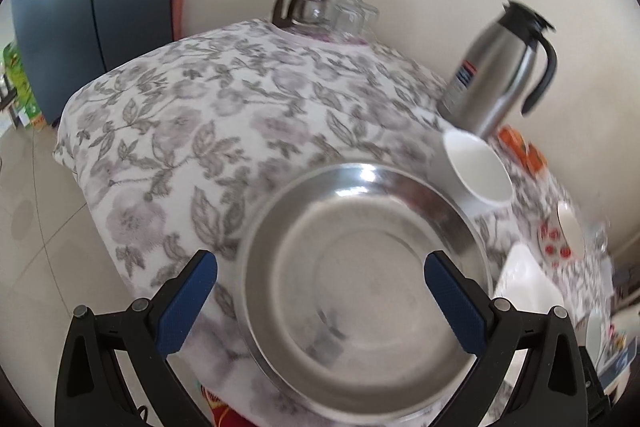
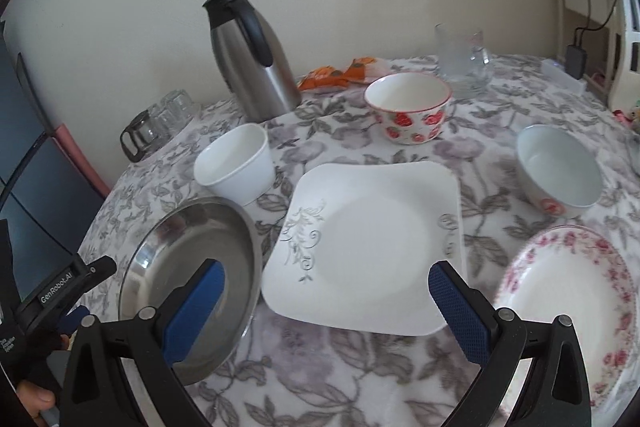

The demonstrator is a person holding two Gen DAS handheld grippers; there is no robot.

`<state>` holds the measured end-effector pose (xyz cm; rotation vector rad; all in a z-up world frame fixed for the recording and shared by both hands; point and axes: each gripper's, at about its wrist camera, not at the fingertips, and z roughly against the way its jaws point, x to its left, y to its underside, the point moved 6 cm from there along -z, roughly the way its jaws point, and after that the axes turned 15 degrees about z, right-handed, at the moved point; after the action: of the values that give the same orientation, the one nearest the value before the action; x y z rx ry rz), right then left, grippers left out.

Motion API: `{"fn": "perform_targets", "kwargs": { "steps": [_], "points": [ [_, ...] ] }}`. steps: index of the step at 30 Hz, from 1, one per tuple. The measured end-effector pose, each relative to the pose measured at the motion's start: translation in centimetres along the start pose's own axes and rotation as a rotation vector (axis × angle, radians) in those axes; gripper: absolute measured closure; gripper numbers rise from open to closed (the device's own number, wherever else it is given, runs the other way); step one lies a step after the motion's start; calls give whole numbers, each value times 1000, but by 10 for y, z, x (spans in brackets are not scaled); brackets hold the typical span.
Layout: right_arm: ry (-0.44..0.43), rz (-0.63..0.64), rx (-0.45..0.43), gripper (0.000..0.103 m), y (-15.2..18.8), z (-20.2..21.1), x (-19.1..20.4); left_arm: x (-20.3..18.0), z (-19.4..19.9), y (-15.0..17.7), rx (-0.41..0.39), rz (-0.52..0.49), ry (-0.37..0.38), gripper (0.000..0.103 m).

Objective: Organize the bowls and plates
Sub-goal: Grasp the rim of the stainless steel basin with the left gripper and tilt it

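Observation:
A round steel plate (image 1: pixel 360 287) lies near the table's front-left edge, and my left gripper (image 1: pixel 320 291) hovers open over its near rim with the blue pads wide apart. The right wrist view shows the same steel plate (image 2: pixel 188 267) with the left gripper (image 2: pixel 86 293) at its left rim. My right gripper (image 2: pixel 326 303) stands open over the near edge of a square white plate (image 2: pixel 372 239), holding nothing. Around it sit a plain white bowl (image 2: pixel 236 167), a strawberry-patterned bowl (image 2: pixel 408 107), a white bowl with a red mark (image 2: pixel 560 171) and a pink floral plate (image 2: pixel 572 307).
A steel thermos jug (image 2: pixel 252 67) stands at the back by the wall. A glass coffee pot (image 2: pixel 140 135) with upturned glasses sits at the back left, a glass mug (image 2: pixel 460 63) at the back right, an orange snack packet (image 2: pixel 336 73) between. The flowered tablecloth (image 2: pixel 320 367) drops off at the left.

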<state>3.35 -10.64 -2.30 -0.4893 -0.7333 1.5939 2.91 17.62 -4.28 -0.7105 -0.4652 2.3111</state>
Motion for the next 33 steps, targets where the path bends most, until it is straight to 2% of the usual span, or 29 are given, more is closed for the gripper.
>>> {"fn": "perform_targets", "kwargs": {
  "steps": [5, 8, 12, 16, 19, 23, 27, 33],
  "points": [
    [-14, 27, 57, 0, 0, -22, 16, 15, -16, -7, 19, 27, -17, 0],
    [-26, 47, 73, 0, -1, -32, 25, 25, -28, -6, 57, 25, -49, 0],
    [-68, 59, 97, 0, -3, -45, 38, 36, -40, -2, 116, 53, -49, 0],
    [-75, 78, 105, 0, -5, -55, 45, 39, -46, 2, 141, 50, -54, 0],
    [-88, 96, 95, 1, -9, -58, 49, 44, -48, 3, 163, 85, -45, 0],
    [-107, 106, 82, 11, -14, -63, 50, 48, -51, 6, 193, 130, -15, 0],
    [-112, 108, 71, 16, -19, -68, 50, 48, -54, 9, 209, 127, -8, 0],
    [-183, 135, 71, 26, -24, -77, 61, 43, -56, 11, 219, 101, 6, 1]
  ]
}}
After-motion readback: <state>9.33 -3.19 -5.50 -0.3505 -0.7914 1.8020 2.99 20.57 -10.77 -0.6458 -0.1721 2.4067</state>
